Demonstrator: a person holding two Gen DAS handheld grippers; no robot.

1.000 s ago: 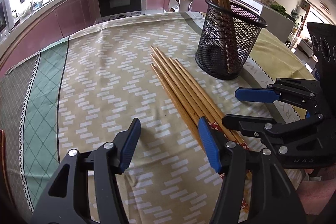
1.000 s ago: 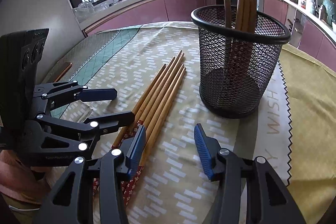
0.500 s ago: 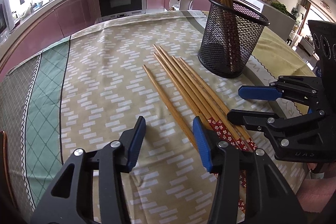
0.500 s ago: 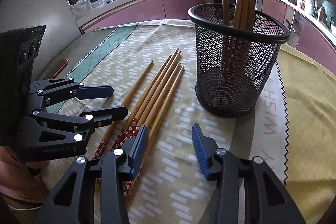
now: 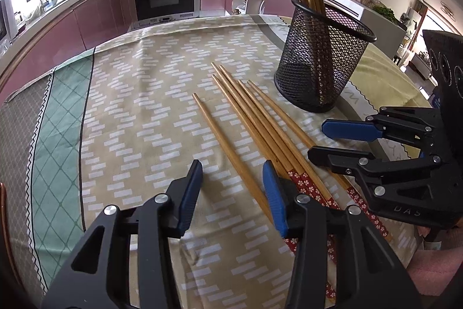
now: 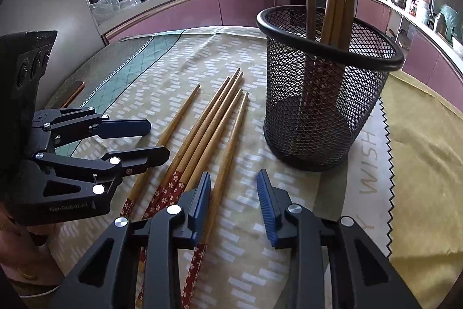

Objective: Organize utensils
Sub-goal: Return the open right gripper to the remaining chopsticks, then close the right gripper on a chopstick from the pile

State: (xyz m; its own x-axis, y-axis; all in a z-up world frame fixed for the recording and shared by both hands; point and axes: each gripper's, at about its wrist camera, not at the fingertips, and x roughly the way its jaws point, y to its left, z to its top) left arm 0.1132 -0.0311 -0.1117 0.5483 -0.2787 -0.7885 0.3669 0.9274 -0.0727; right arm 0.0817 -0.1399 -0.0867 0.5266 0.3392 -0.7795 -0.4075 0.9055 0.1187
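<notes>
Left gripper: jaws closing, one loose chopstick between them, not pinched. Right gripper: closing likewise, straddling the outermost of four bunched chopsticks (patterned ends hidden under the fingers). Mesh basket just beyond holds upright chopsticks, tips cut off.

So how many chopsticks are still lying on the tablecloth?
5. One chopstick lies apart between the left gripper's fingers; four bundled chopsticks lie beside it, toward the mesh holder. Their patterned ends run under the grippers, so another could be hidden.
</notes>
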